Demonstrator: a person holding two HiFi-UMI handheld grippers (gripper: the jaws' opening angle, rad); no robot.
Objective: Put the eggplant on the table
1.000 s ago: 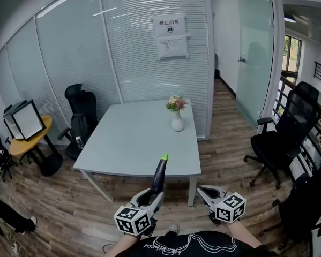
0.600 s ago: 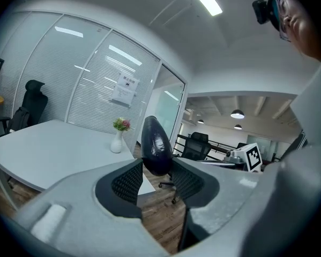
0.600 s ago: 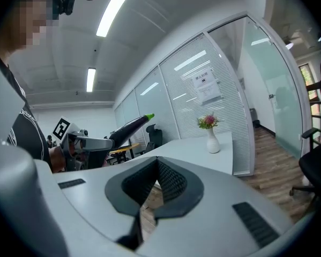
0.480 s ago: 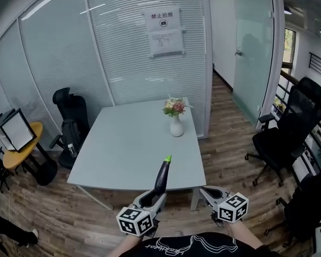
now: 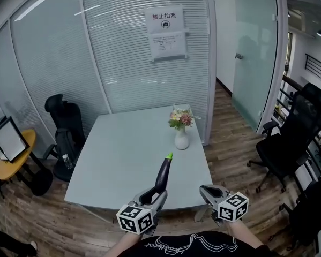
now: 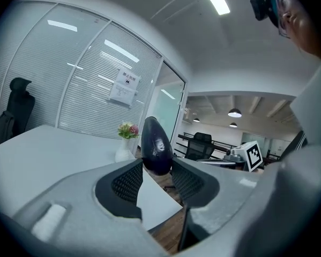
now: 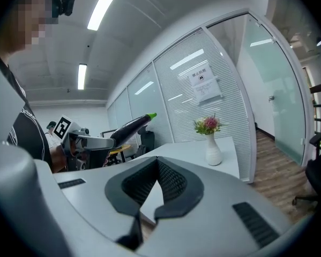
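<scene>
Holding: we note the left gripper (image 6: 156, 167) clamped on the eggplant (image 6: 156, 143), both ribbed pads pressed against its thick, dark purple end.
Eggplant pose: it sticks out forward from the jaws and tilts upward, green stem end farthest from us. It is up in the air at the near edge of the table (image 5: 122, 149), not resting on it.
Right gripper: the right gripper (image 7: 157, 164) has its jaws closed tip to tip with nothing between them. We see it level with the left one and apart from it.
Table: pale grey and rectangular, just ahead of both grippers.
On the table: a white vase (image 5: 181, 140) of pink flowers (image 5: 180, 119) stands upright near the far right corner, well apart from the eggplant.
Behind the table: a glass wall (image 5: 122, 52) with blinds, and a paper sign (image 5: 165, 32) fixed to it.
Around: one black office chair (image 5: 290, 143) at the right and another at the left beside a round yellow table (image 5: 10, 165); the floor (image 5: 230, 143) is wood plank.
Us: a black shirt (image 5: 187, 245) with white print shows at the bottom edge of the head view.
</scene>
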